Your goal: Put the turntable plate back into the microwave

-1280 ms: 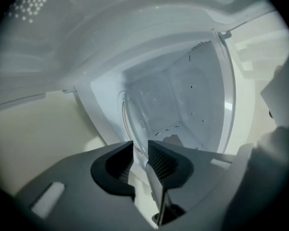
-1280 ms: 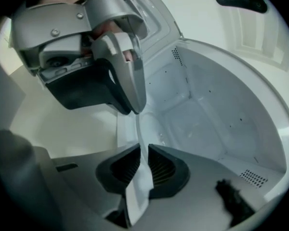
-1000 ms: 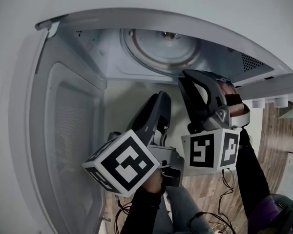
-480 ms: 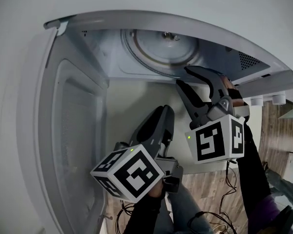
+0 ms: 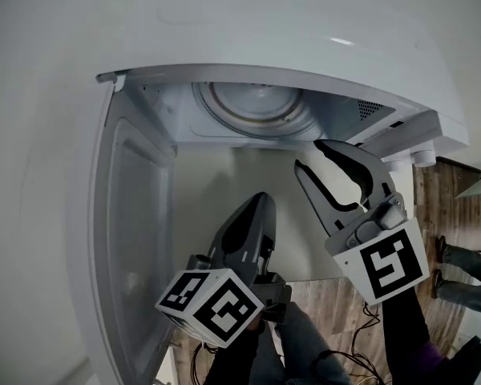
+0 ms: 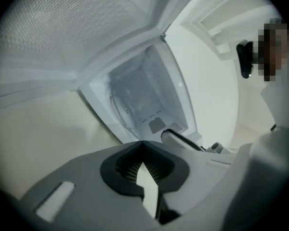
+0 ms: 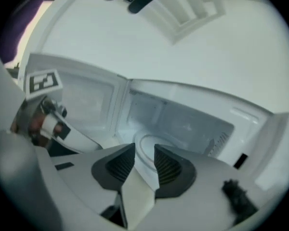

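Head view: round pale turntable plate

I see the round, pale turntable plate lying flat on the floor of the white microwave, about in the middle of the cavity. The microwave stands before me with its door swung wide open to the left side.

Grey-and-black two-jaw left gripper, jaws pressed together, empty, matching right gripper just beside it, tips farther forward, jaws opening, nothing between them
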